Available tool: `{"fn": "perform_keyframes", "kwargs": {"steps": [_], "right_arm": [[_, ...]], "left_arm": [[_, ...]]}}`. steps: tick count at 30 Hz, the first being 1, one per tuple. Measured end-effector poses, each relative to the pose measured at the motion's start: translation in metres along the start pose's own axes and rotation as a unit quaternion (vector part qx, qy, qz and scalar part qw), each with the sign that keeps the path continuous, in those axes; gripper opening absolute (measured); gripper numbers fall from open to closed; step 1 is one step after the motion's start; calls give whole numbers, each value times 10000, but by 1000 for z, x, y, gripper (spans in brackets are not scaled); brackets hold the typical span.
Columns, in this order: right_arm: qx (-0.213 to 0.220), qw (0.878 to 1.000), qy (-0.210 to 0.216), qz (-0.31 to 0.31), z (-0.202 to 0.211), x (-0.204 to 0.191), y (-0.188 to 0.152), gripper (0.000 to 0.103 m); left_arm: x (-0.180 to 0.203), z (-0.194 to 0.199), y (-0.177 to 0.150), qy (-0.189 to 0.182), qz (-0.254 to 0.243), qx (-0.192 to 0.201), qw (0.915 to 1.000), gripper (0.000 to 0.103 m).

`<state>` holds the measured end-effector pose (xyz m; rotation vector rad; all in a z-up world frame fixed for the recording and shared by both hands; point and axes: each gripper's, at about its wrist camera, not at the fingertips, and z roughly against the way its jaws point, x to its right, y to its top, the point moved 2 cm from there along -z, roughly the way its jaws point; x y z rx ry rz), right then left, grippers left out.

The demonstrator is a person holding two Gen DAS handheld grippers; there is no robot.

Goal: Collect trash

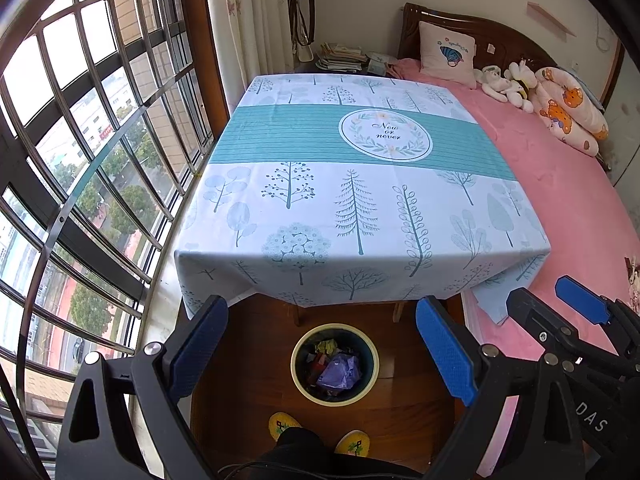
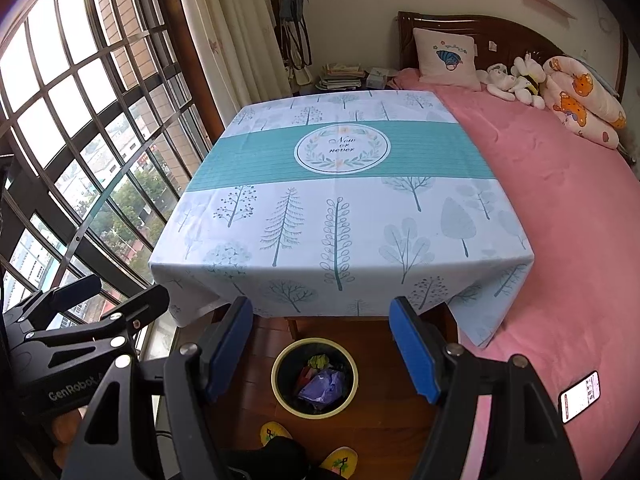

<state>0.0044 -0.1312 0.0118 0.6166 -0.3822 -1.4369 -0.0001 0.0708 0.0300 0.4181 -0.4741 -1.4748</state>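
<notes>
Trash (image 1: 335, 372) in the bin (image 1: 298, 380), which we judge light, soft, pinchable at a fold; both grippers' jaws wide, empty.

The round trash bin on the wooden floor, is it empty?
No, the round trash bin already holds crumpled scraps, among them a purple plastic wad and a yellow paper piece.

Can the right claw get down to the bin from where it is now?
Probably yes: the right claw is open above the trash bin, whose mouth stands clear of the table edge, with nothing between them.
</notes>
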Motion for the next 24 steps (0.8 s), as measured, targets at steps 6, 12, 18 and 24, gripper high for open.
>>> {"fn": "perform_keyframes", "kwargs": {"steps": [6,12,18,24], "right_arm": [[-16,10000,19,16,-3,2,0,71],[-28,10000,18,17,-5,1,0,71],[-32,10000,24,12,-6,1,1,71],[-35,10000,38,16,-8,0,1,71]], "left_arm": [[3,-3,0,50,55,-4,10000,94],[6,-4,2,96,77,-17,9999,94],[5,-5,3,100,73,-19,9999,94],[4,-6,4,164,113,-40,9998,94]]}}
